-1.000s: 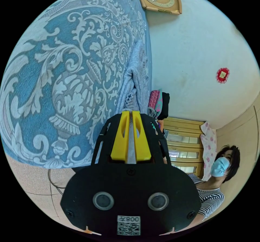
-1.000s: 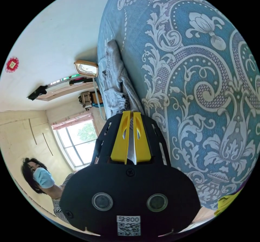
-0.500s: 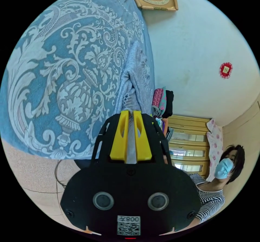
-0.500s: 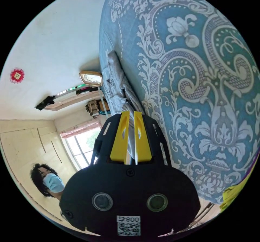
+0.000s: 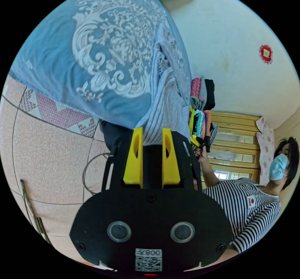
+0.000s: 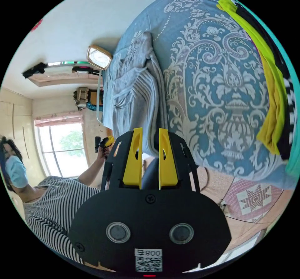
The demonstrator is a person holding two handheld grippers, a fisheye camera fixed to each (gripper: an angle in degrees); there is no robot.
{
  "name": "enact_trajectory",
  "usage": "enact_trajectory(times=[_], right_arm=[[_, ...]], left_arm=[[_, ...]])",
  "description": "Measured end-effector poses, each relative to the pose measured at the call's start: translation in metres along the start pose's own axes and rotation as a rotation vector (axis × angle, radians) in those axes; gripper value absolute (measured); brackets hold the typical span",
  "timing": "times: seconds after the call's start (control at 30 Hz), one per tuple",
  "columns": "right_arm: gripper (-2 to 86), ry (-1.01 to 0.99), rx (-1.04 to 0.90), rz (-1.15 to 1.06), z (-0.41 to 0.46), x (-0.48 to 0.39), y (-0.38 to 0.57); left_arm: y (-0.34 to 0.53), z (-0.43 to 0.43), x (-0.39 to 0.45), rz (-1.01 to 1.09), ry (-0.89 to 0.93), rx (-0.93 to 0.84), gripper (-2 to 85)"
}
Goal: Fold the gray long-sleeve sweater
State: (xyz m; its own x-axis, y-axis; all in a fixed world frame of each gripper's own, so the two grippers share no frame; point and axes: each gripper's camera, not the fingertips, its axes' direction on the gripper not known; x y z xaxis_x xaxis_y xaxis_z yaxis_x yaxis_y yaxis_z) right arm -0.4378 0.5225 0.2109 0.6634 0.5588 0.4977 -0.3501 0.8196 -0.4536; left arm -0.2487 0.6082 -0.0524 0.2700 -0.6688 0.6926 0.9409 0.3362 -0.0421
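Both grippers have let go since half a second ago: your left gripper [image 5: 150,132] and right gripper [image 6: 149,132] now gape empty, clear of the gray sweater [image 6: 137,94] lying on the blue bedspread [image 6: 218,82]. Its near edge overhangs; it may slide and unfold.

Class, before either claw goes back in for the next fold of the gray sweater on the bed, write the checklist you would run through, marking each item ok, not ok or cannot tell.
1. Left claw open and empty: ok.
2. Right claw open and empty: ok.
3. Gray sweater resting on the blue patterned bedspread: ok.
4. Sweater lying flat without bunching: not ok, folds bunched up.
5. Both sleeves tucked in: cannot tell.
6. Yellow-green garment apart from the sweater: ok.
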Motion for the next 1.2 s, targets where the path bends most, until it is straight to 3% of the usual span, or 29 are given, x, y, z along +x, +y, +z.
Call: enact_trajectory(times=[0.27, 0.5, 0.8, 1.03, 1.2], right_arm=[[6.7, 0.109, -0.068, -0.052, -0.018, -0.038, 0.019], [2.8, 0.117, -0.048, -0.084, -0.090, -0.065, 0.027], [1.7, 0.094, -0.041, 0.008, -0.124, -0.065, 0.038], [0.3, 0.217, 0.120, -0.039, -0.211, -0.129, 0.054], [0.1, 0.425, 0.105, -0.236, -0.199, -0.231, 0.032]], left_arm=[[0.029, -0.011, 0.024, 0.037, -0.012, -0.048, 4.1], [0.066, -0.053, 0.062, 0.139, -0.002, -0.004, 3.1], [0.123, -0.066, 0.064, 0.003, -0.035, 0.042, 3.6], [0.163, -0.105, 0.130, 0.148, -0.225, 0.171, 3.1], [0.164, -0.076, 0.203, 0.389, -0.399, 0.051, 1.5]])
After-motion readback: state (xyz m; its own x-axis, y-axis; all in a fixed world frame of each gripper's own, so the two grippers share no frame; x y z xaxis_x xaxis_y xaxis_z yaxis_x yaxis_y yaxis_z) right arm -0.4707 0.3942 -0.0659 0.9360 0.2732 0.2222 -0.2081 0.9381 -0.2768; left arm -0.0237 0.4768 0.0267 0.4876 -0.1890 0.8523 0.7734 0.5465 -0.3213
